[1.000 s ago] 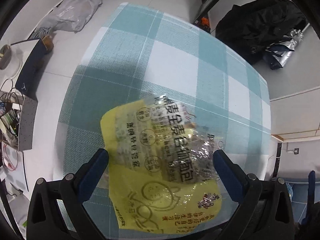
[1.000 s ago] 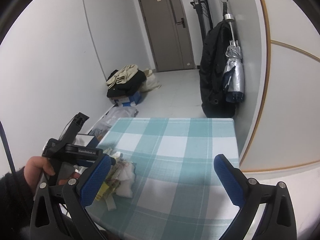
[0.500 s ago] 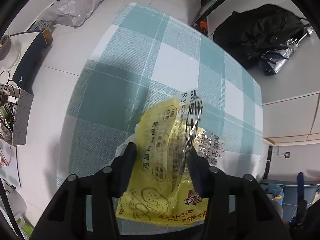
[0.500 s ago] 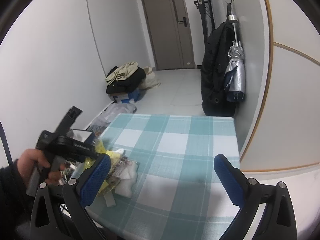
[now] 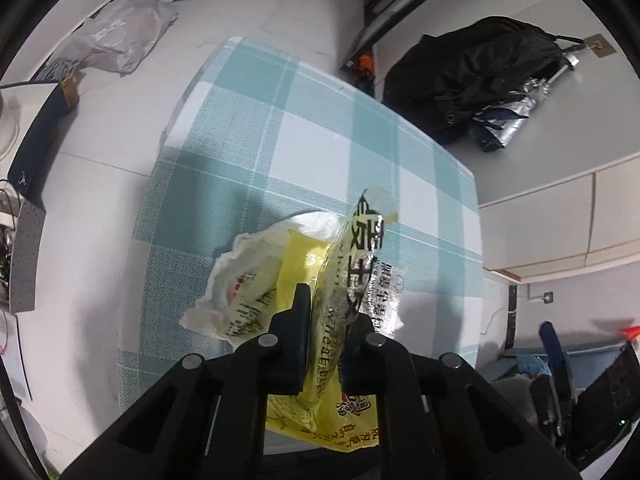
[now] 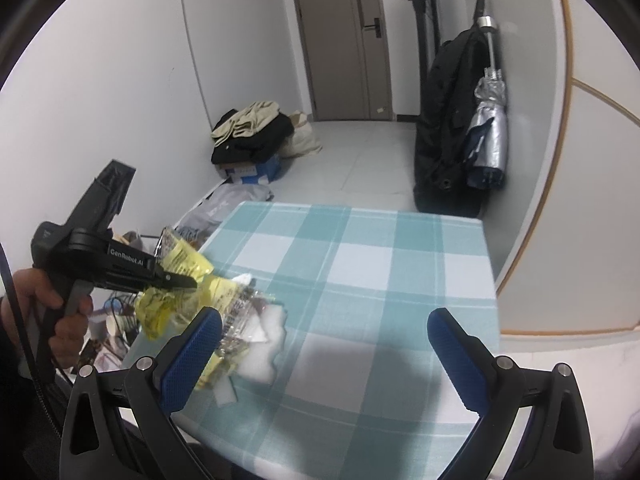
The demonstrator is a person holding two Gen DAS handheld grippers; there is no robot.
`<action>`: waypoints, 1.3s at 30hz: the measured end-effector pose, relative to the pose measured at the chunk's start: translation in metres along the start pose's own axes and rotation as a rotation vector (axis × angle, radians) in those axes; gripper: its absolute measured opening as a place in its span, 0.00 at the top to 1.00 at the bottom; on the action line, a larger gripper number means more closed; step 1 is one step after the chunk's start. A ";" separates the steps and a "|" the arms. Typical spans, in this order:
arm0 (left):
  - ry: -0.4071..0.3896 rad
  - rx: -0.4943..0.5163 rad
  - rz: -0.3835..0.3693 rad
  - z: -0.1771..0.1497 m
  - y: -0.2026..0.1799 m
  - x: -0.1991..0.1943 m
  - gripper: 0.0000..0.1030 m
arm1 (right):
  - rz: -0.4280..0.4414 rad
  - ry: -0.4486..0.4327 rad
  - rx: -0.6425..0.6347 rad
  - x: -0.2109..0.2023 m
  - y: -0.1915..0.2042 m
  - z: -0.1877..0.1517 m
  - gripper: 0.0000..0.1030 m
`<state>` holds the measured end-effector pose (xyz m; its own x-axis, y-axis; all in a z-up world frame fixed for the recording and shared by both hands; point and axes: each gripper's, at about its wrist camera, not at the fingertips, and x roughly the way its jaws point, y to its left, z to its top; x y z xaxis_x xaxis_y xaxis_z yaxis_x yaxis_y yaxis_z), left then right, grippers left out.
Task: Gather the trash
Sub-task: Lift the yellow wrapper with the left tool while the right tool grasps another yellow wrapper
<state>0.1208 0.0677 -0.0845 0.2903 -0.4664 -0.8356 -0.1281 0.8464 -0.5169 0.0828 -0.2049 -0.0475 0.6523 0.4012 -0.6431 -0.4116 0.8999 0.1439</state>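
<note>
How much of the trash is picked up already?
Only the start looks done. The left gripper is closing its jaws on the yellow wrapper, which is bunched between its fingers above the checked tablecloth. A crumpled white tissue lies there uncollected. The right gripper is open and holds nothing. No bin is in view, so dropping the trash off is left too.

A home's entry room: a grey door (image 6: 340, 40) at the far end, a black coat (image 6: 448, 120) and folded umbrella (image 6: 488, 136) hanging on the wall, clothes (image 6: 252, 132) heaped on the tiled floor, a checked tablecloth (image 6: 360, 280).
</note>
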 end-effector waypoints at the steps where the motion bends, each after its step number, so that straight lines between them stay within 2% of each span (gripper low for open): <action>1: -0.004 0.003 -0.017 0.000 0.000 -0.002 0.94 | 0.011 0.011 0.003 0.002 0.003 0.000 0.00; 4: -0.022 0.013 -0.055 0.001 -0.001 -0.011 0.94 | 0.063 0.045 0.023 0.007 0.008 -0.002 0.01; 6: -0.042 0.024 -0.074 0.002 -0.001 -0.018 0.95 | 0.128 0.095 0.044 0.016 0.011 -0.004 0.04; 8: -0.057 0.031 -0.100 0.002 -0.002 -0.023 0.95 | 0.175 0.144 0.067 0.025 0.014 -0.008 0.13; 12: -0.102 0.048 -0.157 0.001 -0.006 -0.035 0.95 | 0.257 0.252 0.156 0.049 0.020 -0.022 0.18; 14: -0.116 0.049 -0.180 0.001 -0.005 -0.039 0.95 | 0.310 0.307 0.198 0.061 0.026 -0.031 0.26; 16: -0.125 0.048 -0.197 0.001 -0.003 -0.041 0.95 | 0.339 0.343 0.230 0.070 0.031 -0.039 0.29; 21: -0.129 0.041 -0.223 0.002 -0.001 -0.043 0.95 | 0.365 0.408 0.337 0.092 0.035 -0.057 0.29; 24: -0.137 0.043 -0.246 0.000 0.001 -0.047 0.95 | 0.390 0.430 0.394 0.103 0.035 -0.064 0.30; 26: -0.141 0.045 -0.258 0.000 0.001 -0.049 0.95 | 0.418 0.425 0.415 0.105 0.037 -0.065 0.36; 30: -0.141 0.047 -0.264 -0.002 0.003 -0.049 0.95 | 0.398 0.409 0.392 0.107 0.046 -0.063 0.41; 32: -0.138 0.050 -0.270 -0.003 0.003 -0.050 0.95 | 0.394 0.404 0.381 0.106 0.049 -0.063 0.50; 36: -0.136 0.053 -0.271 -0.005 0.003 -0.049 0.95 | 0.373 0.387 0.360 0.107 0.054 -0.061 0.61; 38: -0.134 0.052 -0.271 -0.005 0.003 -0.049 0.95 | 0.370 0.387 0.354 0.108 0.056 -0.061 0.76; 39: -0.134 0.052 -0.272 -0.005 0.003 -0.050 0.95 | 0.369 0.381 0.353 0.106 0.056 -0.061 0.78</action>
<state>0.1011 0.0924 -0.0458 0.4304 -0.6422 -0.6343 0.0187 0.7089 -0.7051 0.0897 -0.1225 -0.1535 0.2089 0.6653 -0.7167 -0.2889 0.7422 0.6047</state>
